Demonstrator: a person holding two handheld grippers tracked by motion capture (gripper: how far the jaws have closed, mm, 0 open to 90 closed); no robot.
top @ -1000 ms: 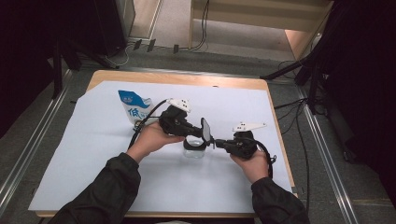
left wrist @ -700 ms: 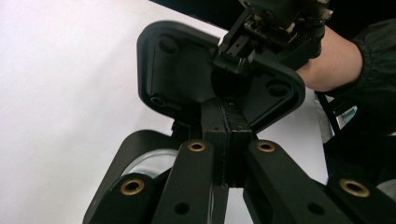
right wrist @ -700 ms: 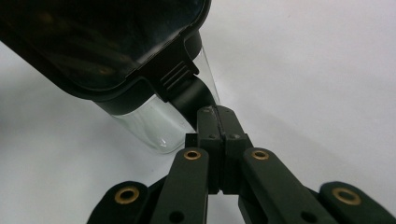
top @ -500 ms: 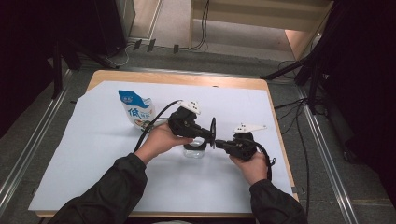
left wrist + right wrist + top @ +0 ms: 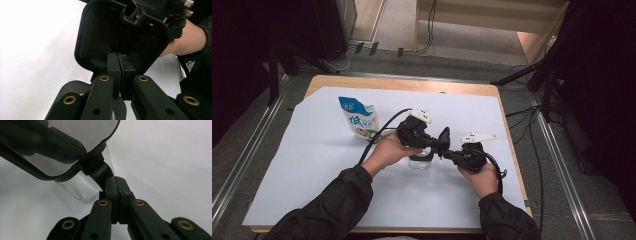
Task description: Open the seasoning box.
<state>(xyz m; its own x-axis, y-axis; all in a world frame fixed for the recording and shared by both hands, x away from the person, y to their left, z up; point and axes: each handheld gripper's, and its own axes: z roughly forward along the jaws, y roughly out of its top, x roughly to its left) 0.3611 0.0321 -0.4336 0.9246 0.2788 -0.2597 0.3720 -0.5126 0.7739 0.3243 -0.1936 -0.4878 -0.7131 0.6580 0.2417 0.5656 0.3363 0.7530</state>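
While both hands meet above the glass jar (image 5: 419, 161), the left gripper (image 5: 443, 142) stays pressed together; the right gripper (image 5: 451, 154) likewise, pinching nothing.

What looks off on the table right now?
Nothing spilled or broken. One oddity: both tools, left tool and right tool, are shut and crowded together right over the clear glass jar. The pouch stands upright.

High view: even overhead light on the white sheet (image 5: 327, 165) over the table (image 5: 402, 85); surroundings beyond the sheet fall dark. Soft, short shadows. Left gripper view — sheet blown out to white glare, near black parts underexposed. Right gripper view — mild blur on the glass jar (image 5: 80, 188), sheet evenly grey.
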